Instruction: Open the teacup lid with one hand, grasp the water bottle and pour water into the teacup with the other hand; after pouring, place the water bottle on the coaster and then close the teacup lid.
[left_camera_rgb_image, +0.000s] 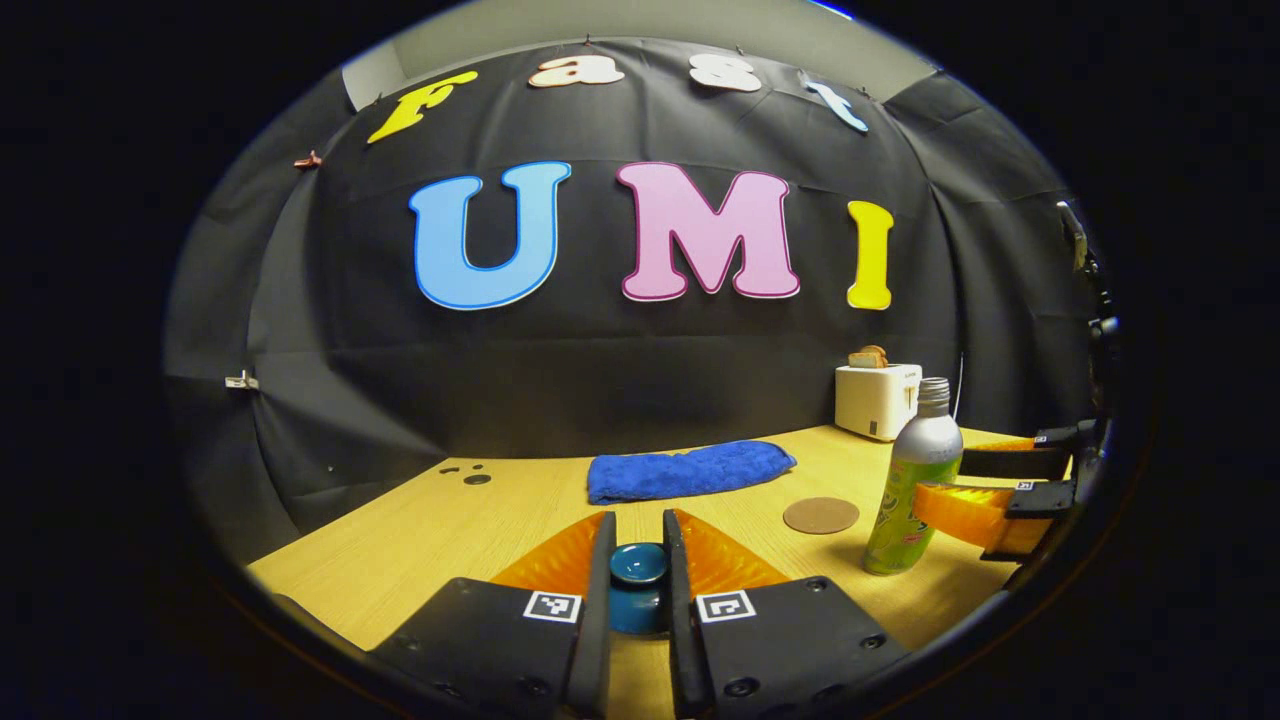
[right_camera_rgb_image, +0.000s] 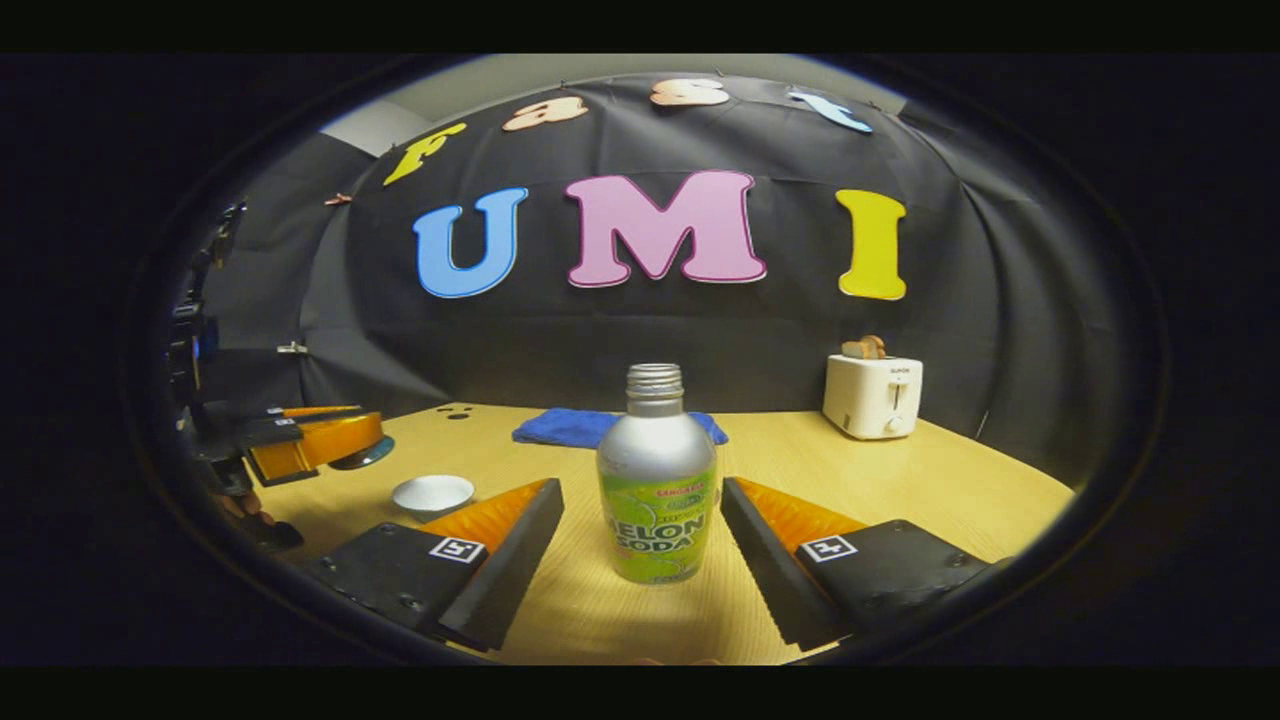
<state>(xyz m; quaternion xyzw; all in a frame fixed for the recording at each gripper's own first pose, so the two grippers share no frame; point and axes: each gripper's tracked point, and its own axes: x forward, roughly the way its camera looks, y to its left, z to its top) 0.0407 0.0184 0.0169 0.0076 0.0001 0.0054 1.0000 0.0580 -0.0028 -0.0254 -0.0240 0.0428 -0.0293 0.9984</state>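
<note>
While left gripper (left_camera_rgb_image: 640, 545) clamps glossy round lid (left_camera_rgb_image: 639, 563), right gripper (right_camera_rgb_image: 640, 520) wide around metal bottle (right_camera_rgb_image: 656, 490)

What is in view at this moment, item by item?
Silver metal water bottle with green label: one, upright mid-table, uncapped.
Round brown coaster: one, beside the bottle.
White teacup: one, left side of the table, uncovered.
Teal teacup lid: one, held in the left gripper.
Blue folded towel: one, at the back.
White toaster: one, back right, holding toast.
Light wooden table: one.
Left gripper: orange and black, shut on the lid.
Right gripper: orange and black, open, flanking the bottle.
</note>
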